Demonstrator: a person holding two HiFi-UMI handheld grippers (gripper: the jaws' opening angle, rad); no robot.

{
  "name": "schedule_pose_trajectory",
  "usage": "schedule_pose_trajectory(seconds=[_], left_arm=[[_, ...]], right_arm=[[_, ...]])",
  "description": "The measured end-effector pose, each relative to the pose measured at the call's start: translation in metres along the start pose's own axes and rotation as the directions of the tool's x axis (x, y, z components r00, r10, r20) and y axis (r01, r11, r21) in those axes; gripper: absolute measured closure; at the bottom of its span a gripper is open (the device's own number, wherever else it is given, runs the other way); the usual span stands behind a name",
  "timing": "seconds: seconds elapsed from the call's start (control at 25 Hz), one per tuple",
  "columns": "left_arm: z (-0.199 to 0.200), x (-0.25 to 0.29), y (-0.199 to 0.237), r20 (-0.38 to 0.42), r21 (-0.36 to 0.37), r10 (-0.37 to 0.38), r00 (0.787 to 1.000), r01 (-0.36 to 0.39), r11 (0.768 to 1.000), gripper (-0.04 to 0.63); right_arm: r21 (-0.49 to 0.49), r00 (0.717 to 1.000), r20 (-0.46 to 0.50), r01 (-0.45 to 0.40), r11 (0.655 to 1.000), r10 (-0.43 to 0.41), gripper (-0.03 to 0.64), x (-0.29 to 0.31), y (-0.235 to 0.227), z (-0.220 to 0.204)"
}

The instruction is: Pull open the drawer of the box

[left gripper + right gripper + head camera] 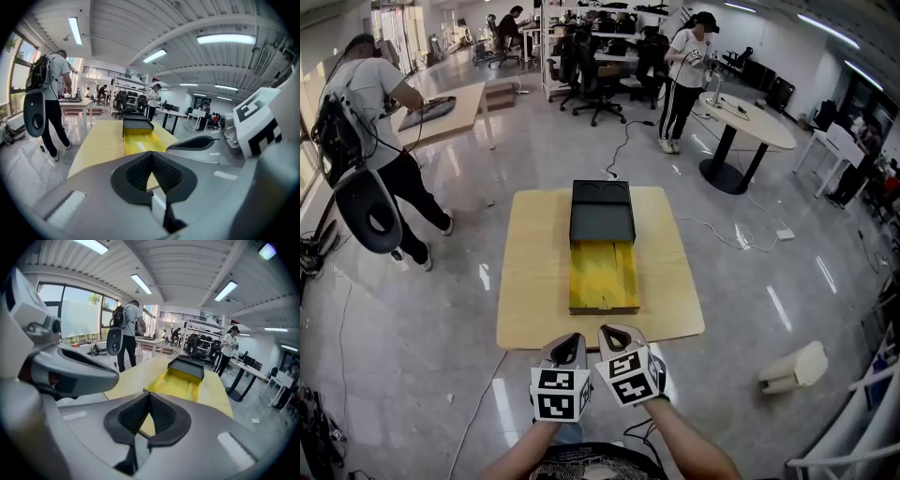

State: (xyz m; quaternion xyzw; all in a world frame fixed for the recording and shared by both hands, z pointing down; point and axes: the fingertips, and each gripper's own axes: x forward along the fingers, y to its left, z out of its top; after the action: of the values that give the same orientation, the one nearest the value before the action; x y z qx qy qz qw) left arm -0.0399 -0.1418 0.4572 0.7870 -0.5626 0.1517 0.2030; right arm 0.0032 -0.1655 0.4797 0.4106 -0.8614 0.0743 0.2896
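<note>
A black box (602, 213) sits on a light wooden table (534, 281), and its yellow drawer (603, 277) is pulled out toward me. Both grippers hang side by side off the table's near edge, away from the drawer. My left gripper (569, 338) is shut with nothing between its jaws. Right beside it my right gripper (612, 330) is shut and empty too. In the left gripper view the box (136, 124) and drawer (140, 143) lie ahead past the closed jaws. The right gripper view shows the drawer (180, 383) and box (187, 365) in front.
A person with a backpack (370, 141) stands left of the table by a desk. Another person (686, 70) stands beside a round table (745, 122) at the back right. A white bin (792, 367) lies on the floor to the right. Cables run across the floor.
</note>
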Motion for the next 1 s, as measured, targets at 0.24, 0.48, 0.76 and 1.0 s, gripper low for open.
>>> schedule_pose_trajectory(seconds=[0.24, 0.48, 0.76, 1.0], left_arm=[[-0.002, 0.011, -0.022, 0.0, 0.021, -0.003, 1.0, 0.003, 1.0, 0.578], [0.006, -0.005, -0.029, 0.013, 0.053, 0.001, 1.0, -0.002, 0.999, 0.578], [-0.004, -0.018, -0.046, 0.008, 0.056, -0.007, 1.0, 0.007, 0.998, 0.578], [-0.018, -0.013, -0.055, 0.019, 0.067, -0.008, 1.0, 0.007, 0.998, 0.578]], right_arm=[[0.138, 0.997, 0.079, -0.028, 0.99, 0.017, 0.612, -0.017, -0.013, -0.002], [0.183, 0.992, 0.125, -0.034, 0.983, 0.011, 0.612, -0.038, -0.004, 0.004], [0.225, 0.99, 0.141, -0.031, 0.974, -0.001, 0.612, -0.058, 0.002, -0.006], [0.227, 0.99, 0.137, -0.024, 0.974, -0.008, 0.612, -0.059, 0.0, -0.027]])
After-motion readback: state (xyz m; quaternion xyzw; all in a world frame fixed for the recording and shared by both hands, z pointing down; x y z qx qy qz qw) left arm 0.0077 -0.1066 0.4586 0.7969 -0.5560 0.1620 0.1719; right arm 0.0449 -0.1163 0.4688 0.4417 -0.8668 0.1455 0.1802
